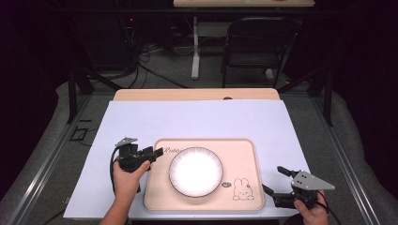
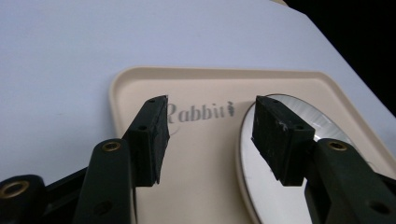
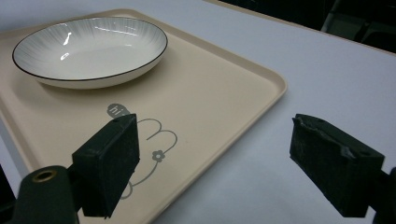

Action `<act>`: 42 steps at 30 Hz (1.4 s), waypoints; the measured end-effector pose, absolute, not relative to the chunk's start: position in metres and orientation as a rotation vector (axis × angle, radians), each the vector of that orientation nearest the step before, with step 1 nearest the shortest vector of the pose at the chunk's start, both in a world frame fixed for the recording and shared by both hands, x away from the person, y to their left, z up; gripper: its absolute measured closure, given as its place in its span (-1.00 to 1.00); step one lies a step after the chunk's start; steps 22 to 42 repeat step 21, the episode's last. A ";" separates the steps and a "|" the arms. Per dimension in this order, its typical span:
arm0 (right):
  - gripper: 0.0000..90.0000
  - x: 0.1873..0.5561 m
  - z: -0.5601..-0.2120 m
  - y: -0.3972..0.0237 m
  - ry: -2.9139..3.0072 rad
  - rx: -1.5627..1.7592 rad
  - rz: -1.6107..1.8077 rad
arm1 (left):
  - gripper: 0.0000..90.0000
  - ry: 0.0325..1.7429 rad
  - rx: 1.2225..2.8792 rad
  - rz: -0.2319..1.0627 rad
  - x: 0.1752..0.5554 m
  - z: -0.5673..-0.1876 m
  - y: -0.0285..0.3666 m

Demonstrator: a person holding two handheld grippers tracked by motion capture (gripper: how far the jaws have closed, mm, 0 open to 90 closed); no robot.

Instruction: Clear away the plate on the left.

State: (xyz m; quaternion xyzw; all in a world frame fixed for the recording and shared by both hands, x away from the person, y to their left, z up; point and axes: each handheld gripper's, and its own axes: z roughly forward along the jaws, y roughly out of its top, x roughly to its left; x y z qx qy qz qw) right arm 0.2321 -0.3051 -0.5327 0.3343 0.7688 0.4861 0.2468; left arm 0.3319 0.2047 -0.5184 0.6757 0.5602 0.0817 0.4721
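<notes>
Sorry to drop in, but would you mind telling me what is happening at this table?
A person holds a gripper in each hand beside a beige tray carrying a white plate. The left gripper hovers open at the tray's left edge, near the plate but gripping nothing. The right gripper waits open at the tray's right corner.

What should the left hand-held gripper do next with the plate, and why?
Probably draw the left hand-held gripper a little further back from the tray. Its jaws stand open with nothing between them, the white plate already sits flat on the beige tray, and the right hand-held gripper waits open beside the tray.
</notes>
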 end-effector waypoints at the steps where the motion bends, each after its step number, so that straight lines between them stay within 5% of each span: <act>1: -0.66 0.232 -0.533 -0.305 2.096 0.912 1.326 | 0.02 1.381 1.653 0.211 0.330 -0.520 0.209; 42: -0.66 0.233 -0.533 -0.305 2.095 0.915 1.333 | 0.01 1.453 1.575 0.185 0.319 -0.542 0.232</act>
